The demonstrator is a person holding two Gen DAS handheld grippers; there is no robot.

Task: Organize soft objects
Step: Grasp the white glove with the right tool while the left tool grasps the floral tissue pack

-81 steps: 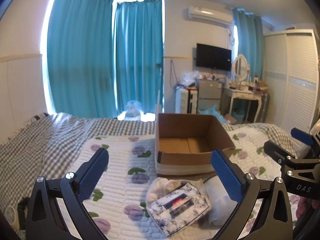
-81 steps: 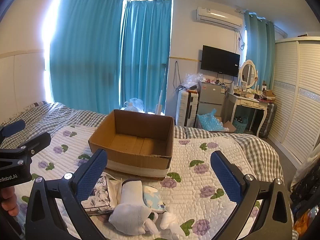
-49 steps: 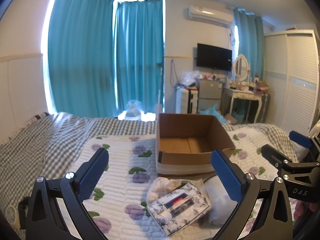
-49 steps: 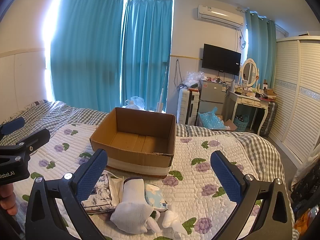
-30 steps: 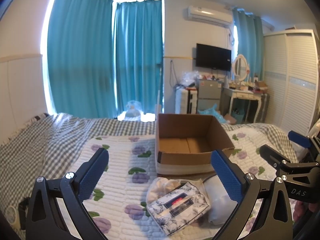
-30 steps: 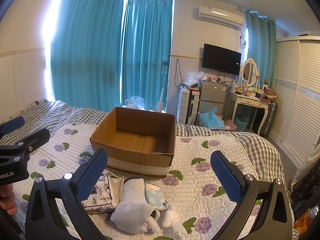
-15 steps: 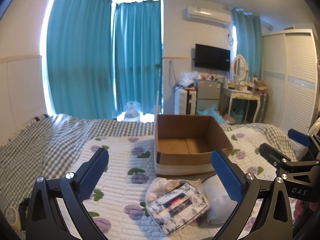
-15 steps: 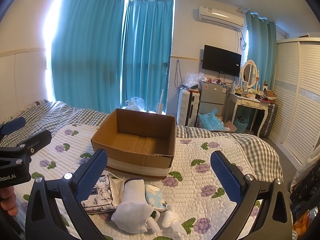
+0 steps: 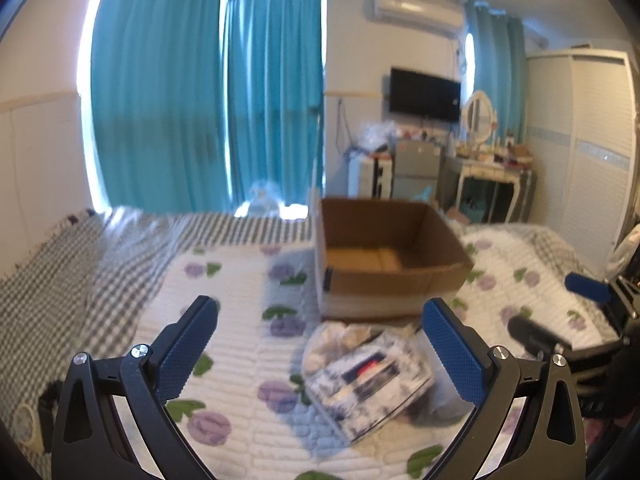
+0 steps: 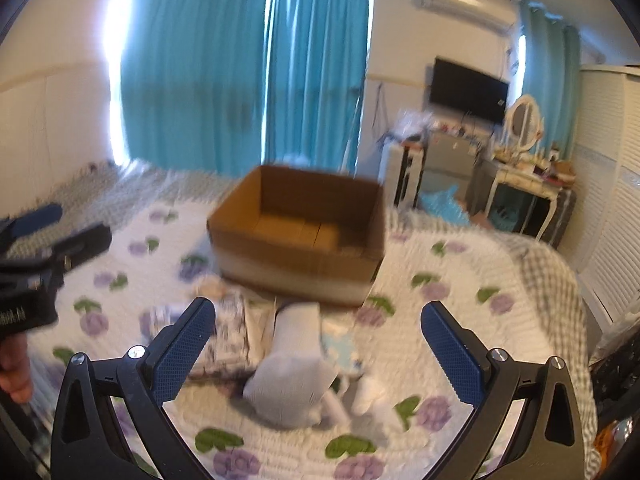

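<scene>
Open brown cardboard box (image 10: 298, 236) sits on white quilt with purple flower print (image 10: 448, 316), nothing visible inside. Soft items heaped just in front of box: blue-and-white floral fabric pouch (image 9: 370, 384), white rolled sock (image 10: 290, 372). Left gripper (image 9: 320, 344) spread wide, holding nothing, above pouch. Right gripper (image 10: 318, 344) spread wide, holding nothing, above sock. Both views motion-blurred.

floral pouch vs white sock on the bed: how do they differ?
The floral pouch is patterned blue and white and lies flat; the white sock is plain and bulges upward. The pouch lies left of the sock in the right wrist view. Both rest ungripped on the quilt before the cardboard box.
</scene>
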